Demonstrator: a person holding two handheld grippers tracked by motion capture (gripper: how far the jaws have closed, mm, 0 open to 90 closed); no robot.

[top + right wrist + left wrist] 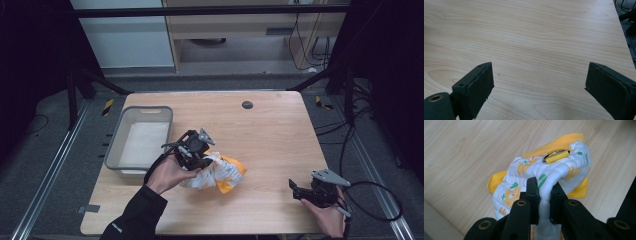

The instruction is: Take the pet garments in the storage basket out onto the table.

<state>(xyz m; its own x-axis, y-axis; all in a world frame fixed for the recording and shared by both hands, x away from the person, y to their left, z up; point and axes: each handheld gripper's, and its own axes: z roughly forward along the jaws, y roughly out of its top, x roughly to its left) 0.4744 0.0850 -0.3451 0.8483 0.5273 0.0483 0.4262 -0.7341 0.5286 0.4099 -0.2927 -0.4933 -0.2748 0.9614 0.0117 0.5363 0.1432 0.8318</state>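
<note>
A crumpled white quilted cloth (220, 172) with orange and green prints and a yellow backing lies near the middle of the wooden table (270, 130). My left gripper (200, 161) is shut on a fold of it at its left side. In the left gripper view the white fold (545, 195) is pinched between the two black jaws, and a small yellow clip (556, 156) sits on top of the cloth (529, 170). My right gripper (296, 189) rests near the table's front right corner, open. Its jaws stand wide apart over bare wood (539, 50) with nothing between them.
A grey plastic bin (120, 145) with a white lining stands at the table's left edge, just left of my left hand. A small dark round grommet (247, 104) sits at the back of the table. Cables trail on the floor to the right.
</note>
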